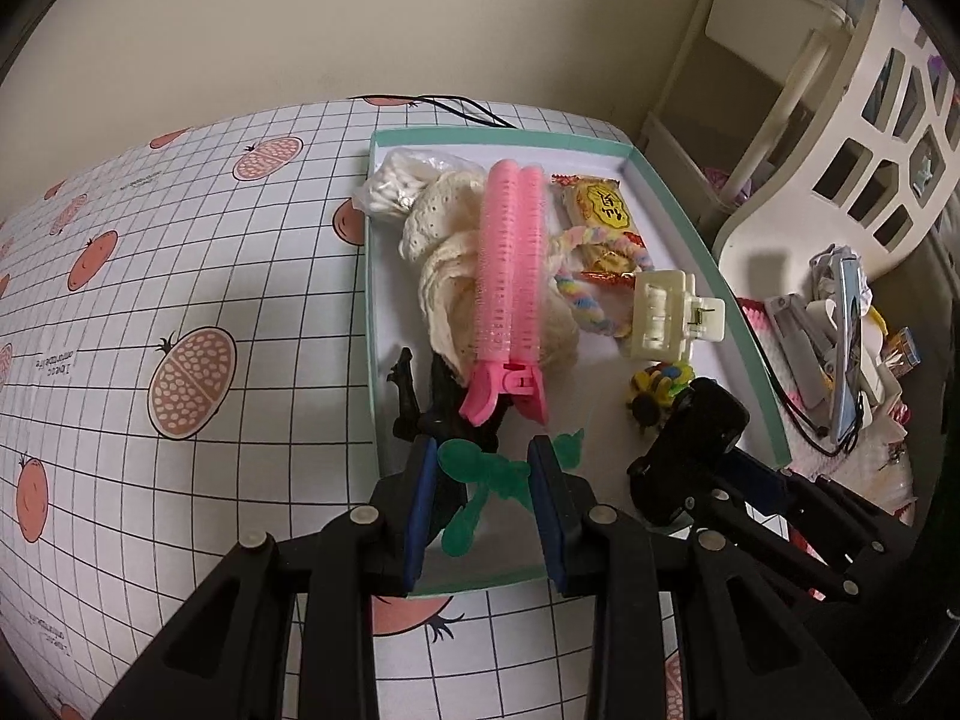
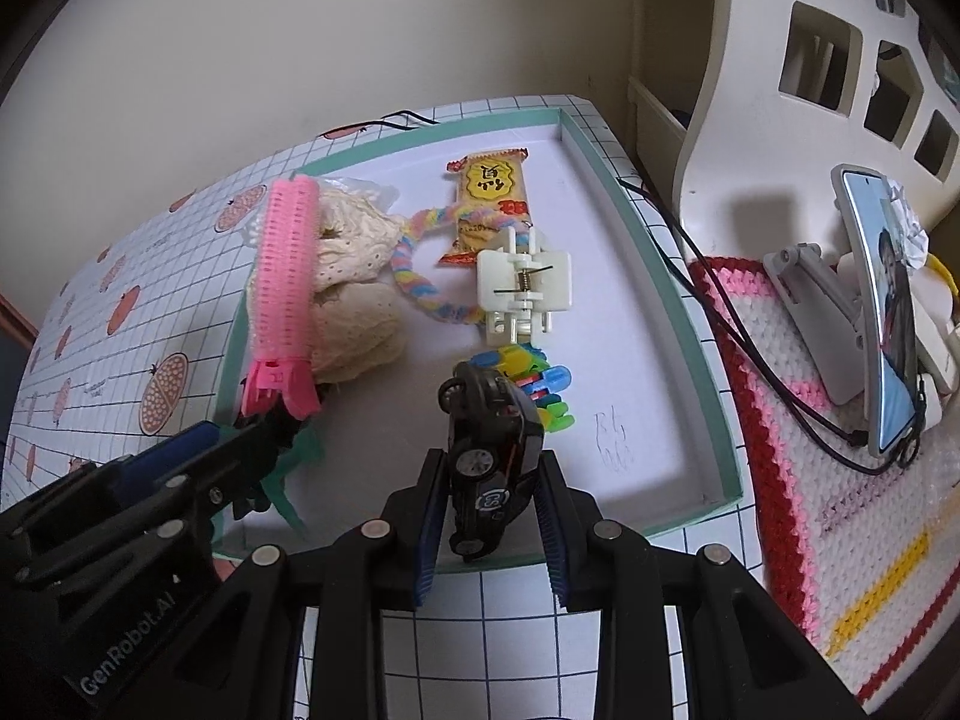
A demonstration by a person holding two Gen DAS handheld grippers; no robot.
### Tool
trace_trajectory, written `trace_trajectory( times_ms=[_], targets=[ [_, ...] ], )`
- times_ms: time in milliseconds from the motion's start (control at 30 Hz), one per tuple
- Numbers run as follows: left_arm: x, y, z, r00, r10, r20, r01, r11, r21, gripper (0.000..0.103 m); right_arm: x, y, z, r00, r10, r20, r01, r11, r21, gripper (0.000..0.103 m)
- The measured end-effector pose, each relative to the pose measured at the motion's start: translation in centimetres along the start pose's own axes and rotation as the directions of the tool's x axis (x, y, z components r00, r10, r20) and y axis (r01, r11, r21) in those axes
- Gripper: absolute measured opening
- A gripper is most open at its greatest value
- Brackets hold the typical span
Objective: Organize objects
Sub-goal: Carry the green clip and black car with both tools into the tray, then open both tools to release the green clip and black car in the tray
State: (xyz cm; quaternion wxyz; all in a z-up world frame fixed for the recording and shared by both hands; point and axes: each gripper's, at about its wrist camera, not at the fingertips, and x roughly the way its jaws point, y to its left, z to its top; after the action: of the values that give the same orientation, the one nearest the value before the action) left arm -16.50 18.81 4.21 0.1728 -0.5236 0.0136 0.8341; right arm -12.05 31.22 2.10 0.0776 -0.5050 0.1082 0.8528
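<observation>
The left tongs [image 1: 483, 480] fill the bottom of their own view, blue pads spread with a clear gap, hovering over the near edge of the tray [image 1: 690, 222]; nothing is pinched, though a flat green figure [image 1: 480, 474] lies on the tray floor between and below the pads. The right tongs [image 2: 492, 498] frame a black toy car [image 2: 489, 456], whose long axis runs away from the camera along the fingers, nose raised toward the middle of the tray; the pads sit close on both flanks and appear to grip it, though actual contact on the right flank cannot be confirmed. By size, the checked surface [image 1: 180, 240] carries the shallow green-rimmed tray, and in it lie a cream knitted cloth [image 1: 444, 276], a long pink hair clip [image 1: 513, 276] resting on top with its long axis pointing toward the left tongs, a yellow snack packet [image 2: 492, 198], a white claw clip [image 2: 522, 288], a pastel braided loop [image 2: 420, 276] and small coloured beads [image 2: 540, 378] just beyond the car. The right tongs are judged nearer the open floor at the tray's right side, the likely place for the car. Only the right view shows that bare patch and a phone on a stand [image 2: 888, 312] off the tray; only the left view shows a black figure [image 1: 420, 402] under the pink clip's hinge.
</observation>
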Motion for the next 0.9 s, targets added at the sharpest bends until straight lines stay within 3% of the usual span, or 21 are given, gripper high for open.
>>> trace_trajectory(
  times_ms=[333,700,900],
  targets=[
    [-0.6,0.8,0.4,1.0,-0.011,0.01,0.012,0.999,-0.034,0.035,-0.5,0.2,0.1,0.999,0.026,0.038,-0.026,1.0,0.0,0.034],
    [-1.9,2.3,1.2,0.997,0.007,0.077,0.001,0.995,-0.1,0.035,-1.8,0.4,0.5,0.993,0.056,0.106,-0.057,0.998,0.005,0.035],
    [-2.1,3.6,1.5,0.996,0.028,0.086,-0.015,0.988,-0.155,0.047,-1.8,0.5,0.4,0.993,0.05,0.111,-0.051,0.999,0.004,0.035]
  ],
)
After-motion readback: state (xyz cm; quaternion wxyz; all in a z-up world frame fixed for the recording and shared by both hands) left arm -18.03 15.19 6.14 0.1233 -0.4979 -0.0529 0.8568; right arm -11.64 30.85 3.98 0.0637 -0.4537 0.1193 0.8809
